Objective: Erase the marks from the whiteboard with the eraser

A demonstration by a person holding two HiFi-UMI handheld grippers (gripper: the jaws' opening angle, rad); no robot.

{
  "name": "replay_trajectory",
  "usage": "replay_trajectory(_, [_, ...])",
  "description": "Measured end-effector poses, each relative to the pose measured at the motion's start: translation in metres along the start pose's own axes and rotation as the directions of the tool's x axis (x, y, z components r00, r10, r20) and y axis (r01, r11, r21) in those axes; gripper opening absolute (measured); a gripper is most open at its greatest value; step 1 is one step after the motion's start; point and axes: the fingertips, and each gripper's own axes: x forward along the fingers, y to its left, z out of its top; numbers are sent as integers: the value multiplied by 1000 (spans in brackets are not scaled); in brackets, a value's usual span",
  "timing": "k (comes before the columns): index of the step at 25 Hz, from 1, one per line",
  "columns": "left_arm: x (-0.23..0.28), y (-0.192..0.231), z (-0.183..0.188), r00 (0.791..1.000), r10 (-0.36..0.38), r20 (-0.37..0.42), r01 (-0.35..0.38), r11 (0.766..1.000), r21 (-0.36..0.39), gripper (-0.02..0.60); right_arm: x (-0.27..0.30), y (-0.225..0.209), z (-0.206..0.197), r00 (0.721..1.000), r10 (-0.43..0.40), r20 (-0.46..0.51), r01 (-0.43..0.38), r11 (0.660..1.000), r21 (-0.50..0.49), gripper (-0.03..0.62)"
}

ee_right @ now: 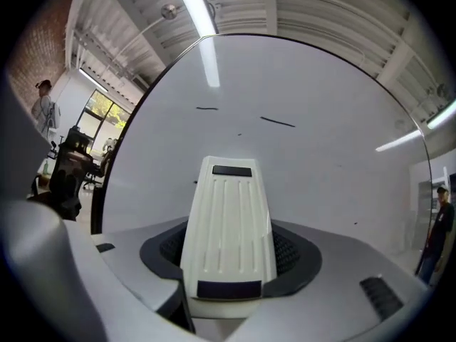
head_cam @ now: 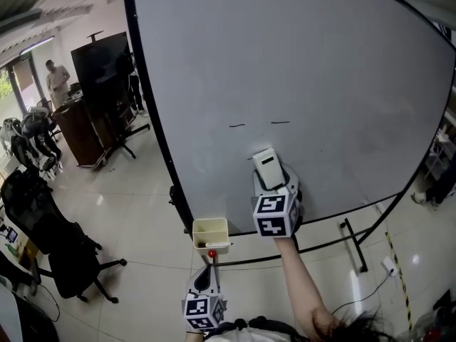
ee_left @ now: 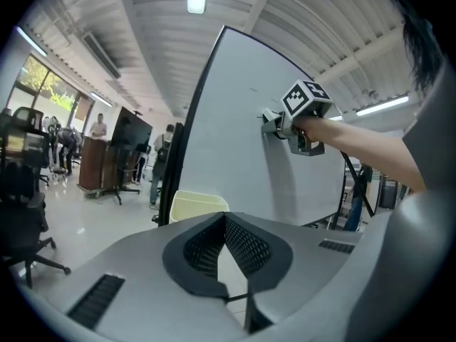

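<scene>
A large whiteboard (head_cam: 306, 70) on a wheeled black frame fills the head view; two short black marks (head_cam: 237, 125) (head_cam: 280, 122) sit on it at mid height. My right gripper (head_cam: 271, 180) is shut on a white ribbed eraser (head_cam: 266, 167), held close to the board below the marks. In the right gripper view the eraser (ee_right: 228, 234) lies between the jaws, the marks (ee_right: 206, 108) (ee_right: 277, 122) above it. My left gripper (head_cam: 202, 280) hangs low by the board's left foot, shut on nothing; the left gripper view shows its jaws (ee_left: 226, 251) closed together.
A cream tray (head_cam: 211, 235) with a red-capped item is fixed near the board's lower left edge. Black office chairs (head_cam: 50, 241) stand at left. A dark cabinet with a screen (head_cam: 92, 105) and a person (head_cam: 55, 78) are at the back left. A power strip (head_cam: 390, 265) lies on the floor at right.
</scene>
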Motion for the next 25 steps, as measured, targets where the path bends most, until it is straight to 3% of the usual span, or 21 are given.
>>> replay_trajectory(4, [11,-2,8,1000,7,17,-7,1000,-23,-23,7,65,-21,992,78,-96,-96,975,-202,268])
replay_trajectory(6, [16,-6,6,1000,-1,20,1,1000,-21,-23,8,73,-25,990,91,-111,-115,965,-237,268])
replay_trajectory(8, [19,-11,4,1000,-11,19,12,1000,-19,-23,4,66,-19,985,151,-89,-164,974,-156,268])
replay_trajectory(10, [18,-15,3,1000,-14,16,14,1000,-20,-23,-8,38,0,983,181,-14,-181,983,-16,270])
replay_trajectory(13, [17,-19,2,1000,-18,8,18,1000,-18,-23,-23,-41,37,986,123,114,-141,976,165,270])
replay_trajectory(15, [18,-20,0,1000,-20,7,20,1000,-17,-23,-30,-90,61,988,74,133,-103,970,222,270])
replay_trajectory(17, [18,-21,2,1000,-18,7,18,1000,-20,-23,-29,-126,74,996,19,91,-37,979,202,270])
replay_trajectory(20, [18,-26,4,1000,-24,-2,24,999,-25,-23,-19,-144,73,999,-35,1,35,994,108,270])
replay_trajectory(23, [19,-30,7,1000,-25,-6,24,999,-28,-23,-18,-131,74,997,-67,-50,69,997,39,268])
replay_trajectory(25, [21,-29,5,1000,-24,-10,24,999,-28,-23,-16,-102,75,996,-34,-81,33,999,-12,268])
